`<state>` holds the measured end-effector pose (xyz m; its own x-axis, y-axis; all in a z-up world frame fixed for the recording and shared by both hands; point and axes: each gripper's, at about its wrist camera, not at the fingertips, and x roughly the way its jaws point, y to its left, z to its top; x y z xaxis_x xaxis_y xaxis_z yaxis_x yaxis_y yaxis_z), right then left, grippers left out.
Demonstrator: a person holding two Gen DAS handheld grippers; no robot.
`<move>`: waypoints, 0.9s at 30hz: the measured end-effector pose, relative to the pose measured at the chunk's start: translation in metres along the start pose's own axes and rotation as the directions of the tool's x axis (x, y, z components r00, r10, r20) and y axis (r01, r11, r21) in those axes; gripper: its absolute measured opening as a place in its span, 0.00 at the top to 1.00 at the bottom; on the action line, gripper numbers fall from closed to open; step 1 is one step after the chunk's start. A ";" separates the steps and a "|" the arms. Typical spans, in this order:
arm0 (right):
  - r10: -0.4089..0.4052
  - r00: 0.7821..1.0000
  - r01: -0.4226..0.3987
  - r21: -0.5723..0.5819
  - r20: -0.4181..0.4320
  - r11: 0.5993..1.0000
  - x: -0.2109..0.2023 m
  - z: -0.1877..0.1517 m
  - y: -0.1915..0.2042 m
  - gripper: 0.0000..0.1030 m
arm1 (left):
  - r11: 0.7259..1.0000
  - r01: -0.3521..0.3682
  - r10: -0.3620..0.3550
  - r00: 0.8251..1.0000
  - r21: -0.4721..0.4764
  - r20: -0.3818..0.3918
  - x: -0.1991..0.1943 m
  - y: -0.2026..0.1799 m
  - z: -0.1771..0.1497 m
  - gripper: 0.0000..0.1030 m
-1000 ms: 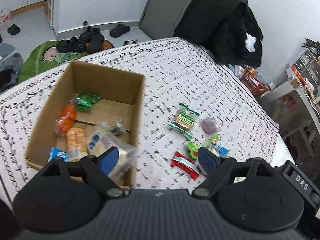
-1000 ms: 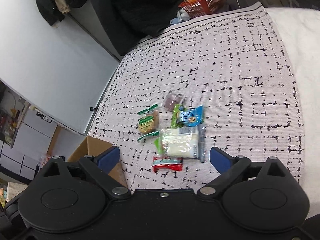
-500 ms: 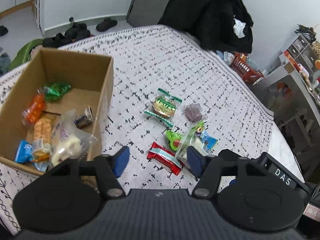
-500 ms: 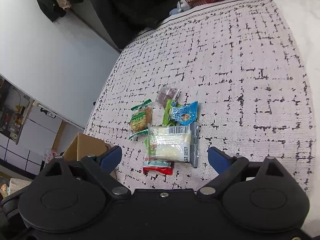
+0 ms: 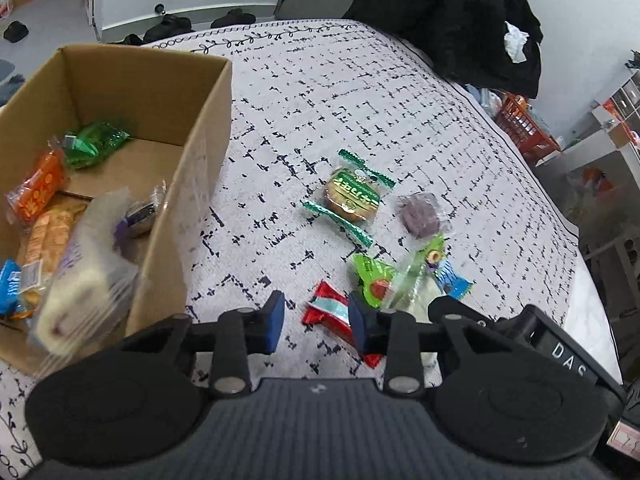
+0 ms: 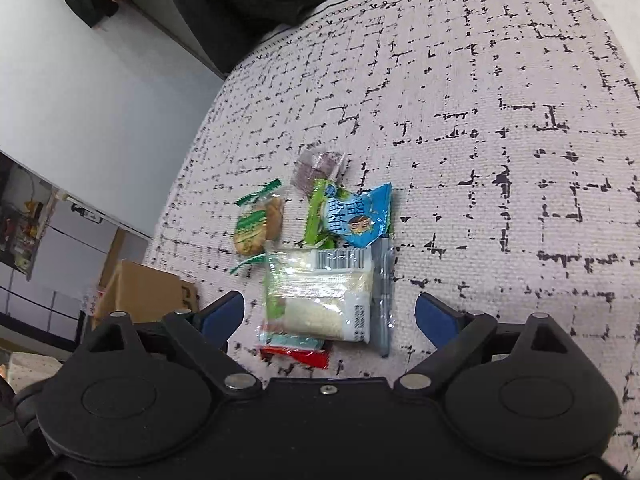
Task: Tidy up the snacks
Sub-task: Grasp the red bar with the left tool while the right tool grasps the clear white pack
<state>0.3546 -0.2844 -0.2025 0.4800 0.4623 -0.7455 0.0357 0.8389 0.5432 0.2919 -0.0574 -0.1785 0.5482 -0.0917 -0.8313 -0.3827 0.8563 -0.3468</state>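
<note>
The left gripper [image 5: 316, 322] points down at the patterned cover, its jaws closing, with a red snack packet [image 5: 326, 309] showing in the narrowing gap between its blue pads; the pads do not press on the packet yet. That packet is glossy red with a pale teal band across it, and it lies flat on the cover. Just right of it sits a green wrapper [image 5: 372, 276] with a red spot, partly under a clear bag, and a small blue packet [image 5: 452, 280] peeks out beyond. Farther out lie a round biscuit in a clear wrapper with green crimped ends [image 5: 352, 198] and a dark purple sweet in clear film [image 5: 420, 216]. To the left stands an open cardboard box [image 5: 208, 152] holding an orange packet, a green one, a blue one and a blurred clear bag of pale pieces.

The right gripper [image 6: 330, 312] stands wide open, holding nothing, with a clear bag of white cake [image 6: 320, 296] lying between its fingers without touching them. The bag carries a barcode label at its far end and overlaps the red packet's edge. Beyond it lie the blue packet [image 6: 360, 216] with a cartoon face, the green wrapper [image 6: 316, 212], the biscuit [image 6: 258, 226] and the purple sweet [image 6: 316, 166], all close together on the white cover with black dashes [image 6: 500, 100].
</note>
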 end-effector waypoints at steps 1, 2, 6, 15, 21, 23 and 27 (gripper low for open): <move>-0.004 1.000 0.004 -0.006 0.000 1.000 0.003 0.001 0.000 0.10 | 1.000 -0.002 0.002 1.000 -0.005 -0.005 0.003 0.000 0.001 0.68; -0.005 1.000 0.005 -0.012 0.003 1.000 0.005 0.001 0.001 0.10 | 1.000 -0.004 0.004 1.000 -0.009 -0.011 0.007 0.001 0.002 0.68; -0.020 1.000 0.020 -0.050 0.009 0.999 0.012 0.003 0.006 0.10 | 1.000 -0.011 0.011 1.000 -0.014 -0.026 0.018 0.000 0.004 0.68; -0.063 0.998 0.065 -0.120 0.020 0.991 0.018 0.001 0.006 0.27 | 1.000 -0.026 0.026 0.999 -0.004 -0.048 0.034 -0.003 0.002 0.64; -0.087 0.996 0.090 -0.116 0.031 0.989 0.012 0.001 0.001 0.43 | 1.000 -0.029 0.030 0.998 0.010 -0.062 0.040 -0.008 0.002 0.55; -0.103 0.994 0.107 -0.104 0.041 0.989 0.009 0.002 -0.001 0.45 | 0.999 -0.035 0.036 0.997 0.015 -0.069 0.041 -0.011 0.002 0.51; -0.156 0.984 0.162 -0.077 0.080 0.984 -0.001 0.001 -0.006 0.47 | 0.999 -0.038 0.041 0.997 0.032 -0.070 0.043 -0.018 -0.003 0.43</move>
<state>0.3551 -0.2903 -0.2043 0.5374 0.3011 -0.7877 0.0459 0.9223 0.3838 0.3198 -0.0781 -0.2094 0.4790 -0.0920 -0.8730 -0.3793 0.8752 -0.3003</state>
